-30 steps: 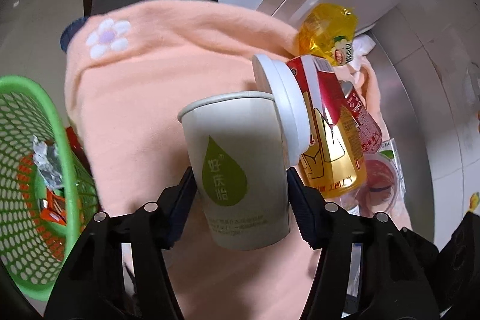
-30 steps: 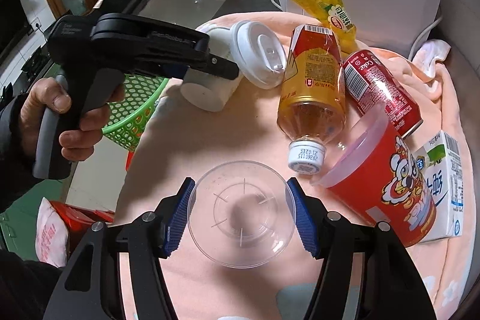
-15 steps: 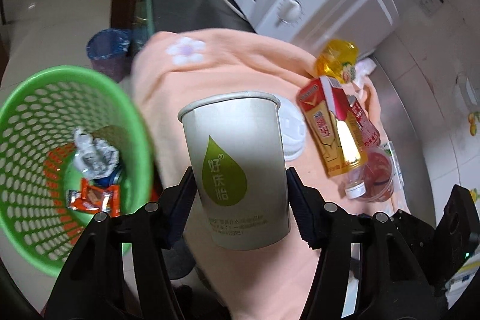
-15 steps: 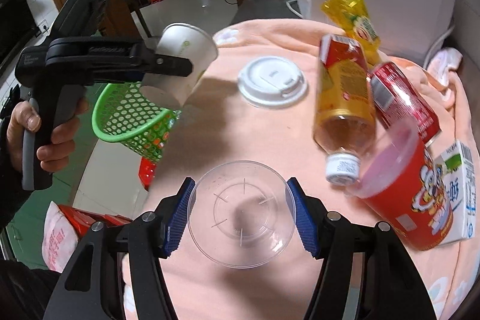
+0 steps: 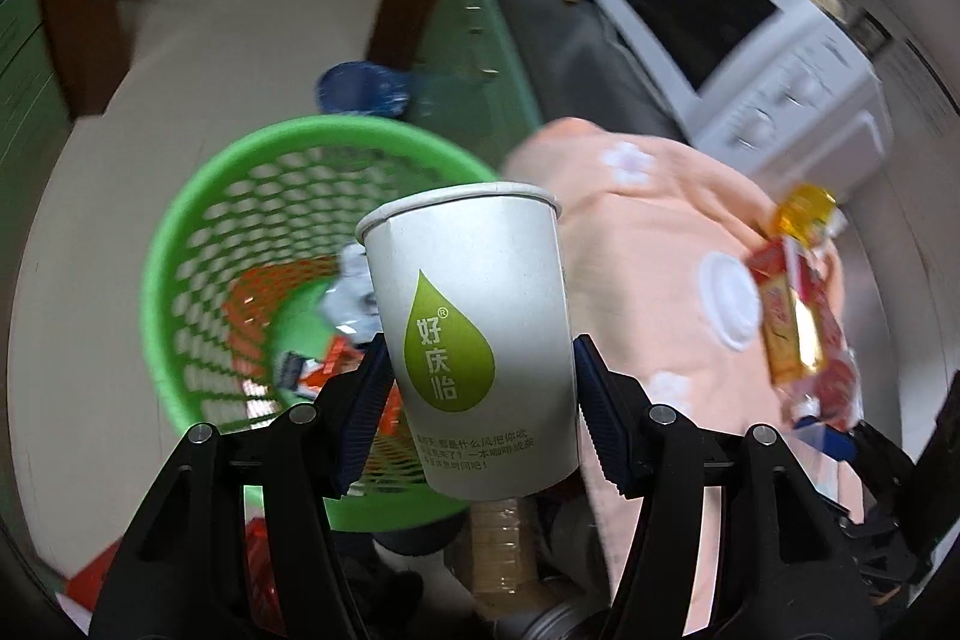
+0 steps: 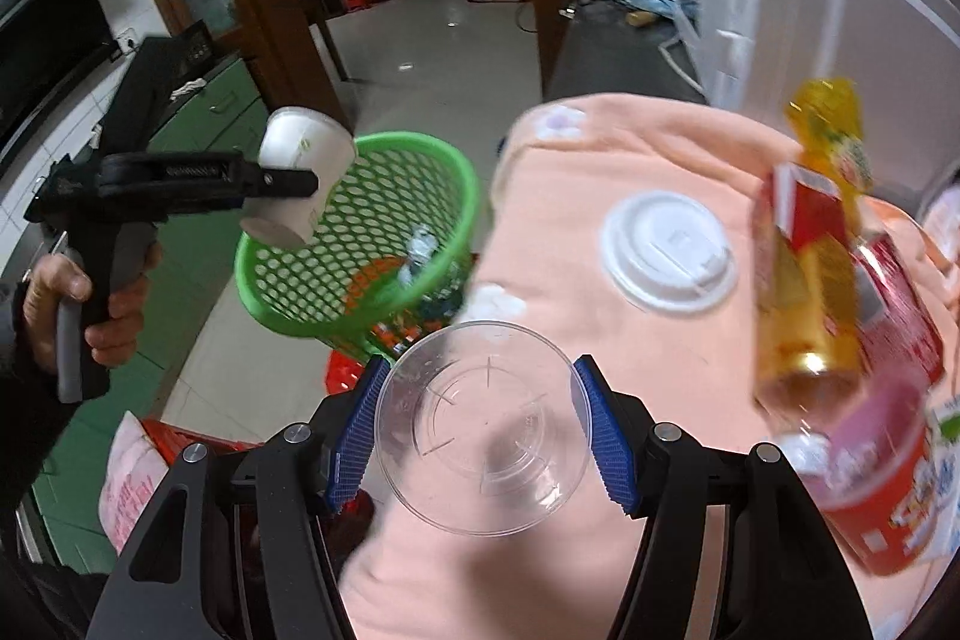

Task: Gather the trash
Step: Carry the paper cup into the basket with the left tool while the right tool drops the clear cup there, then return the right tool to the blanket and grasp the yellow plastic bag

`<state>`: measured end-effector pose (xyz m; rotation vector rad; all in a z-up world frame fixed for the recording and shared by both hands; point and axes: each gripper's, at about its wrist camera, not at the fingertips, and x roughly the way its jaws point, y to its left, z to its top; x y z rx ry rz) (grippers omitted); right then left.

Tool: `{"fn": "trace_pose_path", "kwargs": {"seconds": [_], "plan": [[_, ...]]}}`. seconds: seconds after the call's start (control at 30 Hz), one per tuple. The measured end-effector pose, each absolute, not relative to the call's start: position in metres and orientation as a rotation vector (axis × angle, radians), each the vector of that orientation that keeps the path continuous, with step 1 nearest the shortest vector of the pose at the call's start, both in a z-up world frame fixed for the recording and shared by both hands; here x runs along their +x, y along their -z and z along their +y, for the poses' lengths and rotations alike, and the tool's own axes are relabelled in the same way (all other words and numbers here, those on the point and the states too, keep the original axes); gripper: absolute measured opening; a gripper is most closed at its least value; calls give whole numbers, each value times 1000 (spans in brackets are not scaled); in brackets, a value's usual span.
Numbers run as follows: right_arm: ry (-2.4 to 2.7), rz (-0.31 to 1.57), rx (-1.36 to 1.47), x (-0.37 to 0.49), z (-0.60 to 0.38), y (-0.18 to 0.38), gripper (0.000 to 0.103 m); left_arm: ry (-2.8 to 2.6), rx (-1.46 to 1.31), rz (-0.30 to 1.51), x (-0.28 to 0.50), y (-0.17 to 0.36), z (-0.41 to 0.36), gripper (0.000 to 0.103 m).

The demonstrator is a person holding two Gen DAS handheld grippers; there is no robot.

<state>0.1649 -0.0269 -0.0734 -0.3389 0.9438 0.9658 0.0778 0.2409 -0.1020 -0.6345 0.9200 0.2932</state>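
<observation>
the counter [image 6: 606, 58] is draped with a peach cloth [image 6: 570, 196], on which a white lid [image 6: 669, 251], a bottle [image 6: 804, 292], a red can [image 6: 900, 304] and a red tub [image 6: 870, 484] are laid

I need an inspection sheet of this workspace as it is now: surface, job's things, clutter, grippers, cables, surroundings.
Surface: peach cloth with flower patches over the counter.
Job's things: paper cup in the left gripper; clear cup in the right gripper; green basket beside the counter, some trash already in it.
Clutter: white lid, amber bottle, red can, red tub, yellow pouch, carton, all on the cloth.
Grippers: both shut on their cups; the left holds the paper cup by the basket rim.
Cables: white cord by the oven.
Surroundings: white oven, tiled floor, green cabinets, wooden doorway.
</observation>
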Motion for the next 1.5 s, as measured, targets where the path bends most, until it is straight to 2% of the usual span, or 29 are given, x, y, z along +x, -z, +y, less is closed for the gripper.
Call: {"fn": "trace_pose_path", "kwargs": {"seconds": [0.17, 0.27, 0.43, 0.53, 1.0, 1.1, 1.17, 1.5], "plan": [[-996, 942, -334, 167, 3, 73, 60, -367, -664, 947, 64, 117, 266, 62], [-1011, 944, -327, 168, 18, 73, 60, -392, -697, 947, 54, 123, 277, 69], [-1033, 949, -331, 168, 44, 74, 60, -422, -734, 941, 41, 129, 288, 70], [-1042, 959, -324, 170, 61, 77, 61, -441, -748, 933, 32, 129, 290, 75], [-1069, 1014, -290, 170, 123, 104, 61, -510, -786, 858, -8, 109, 306, 77], [-1081, 1018, -270, 169, 127, 105, 63, -514, -790, 847, -11, 105, 307, 78], [-1086, 1008, -251, 168, 129, 101, 74, -516, -790, 840, -14, 103, 307, 79], [-1049, 914, -272, 162, 89, 70, 76, -473, -773, 852, -2, 98, 290, 79]]}}
